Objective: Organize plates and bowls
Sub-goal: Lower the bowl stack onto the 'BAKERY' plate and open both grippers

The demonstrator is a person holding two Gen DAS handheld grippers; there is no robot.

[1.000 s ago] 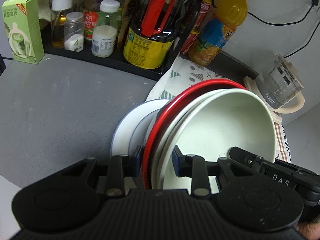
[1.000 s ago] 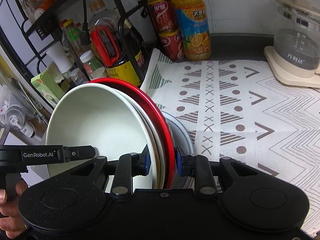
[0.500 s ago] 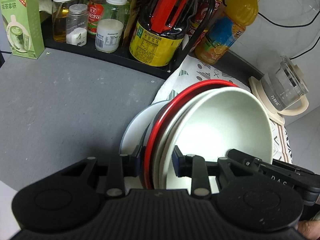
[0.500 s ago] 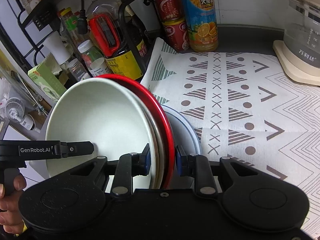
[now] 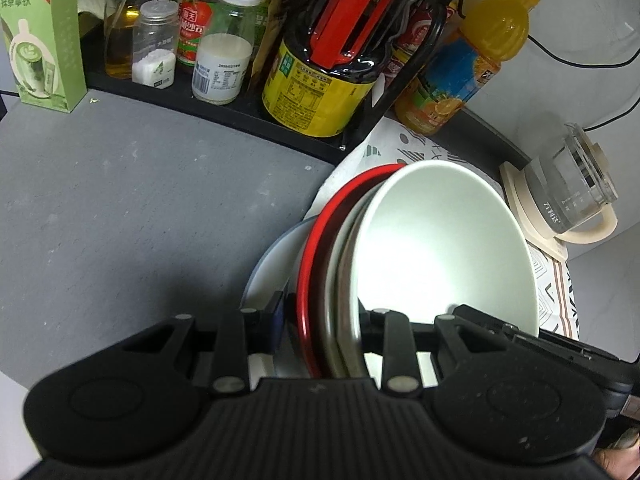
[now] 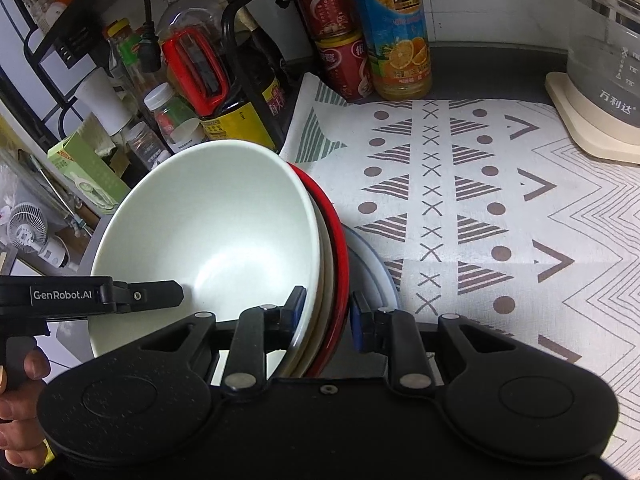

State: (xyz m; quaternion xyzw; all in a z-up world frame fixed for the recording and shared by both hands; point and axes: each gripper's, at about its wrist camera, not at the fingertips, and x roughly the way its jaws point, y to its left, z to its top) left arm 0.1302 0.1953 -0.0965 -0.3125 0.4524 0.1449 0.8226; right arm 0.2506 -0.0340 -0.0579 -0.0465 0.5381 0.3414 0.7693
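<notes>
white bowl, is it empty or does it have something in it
Empty: the white bowl shows only bare, clean inner surface in both views, tilted and nested against the red plate.

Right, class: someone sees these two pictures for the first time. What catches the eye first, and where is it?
First, the stack of dishes held on edge in the middle: a white bowl nested against a red plate, with a pale blue-rimmed plate behind. The left gripper and right gripper both clamp its rim from opposite sides. Behind it stand the orange juice bottle at the wall and the patterned cloth on the counter.
</notes>
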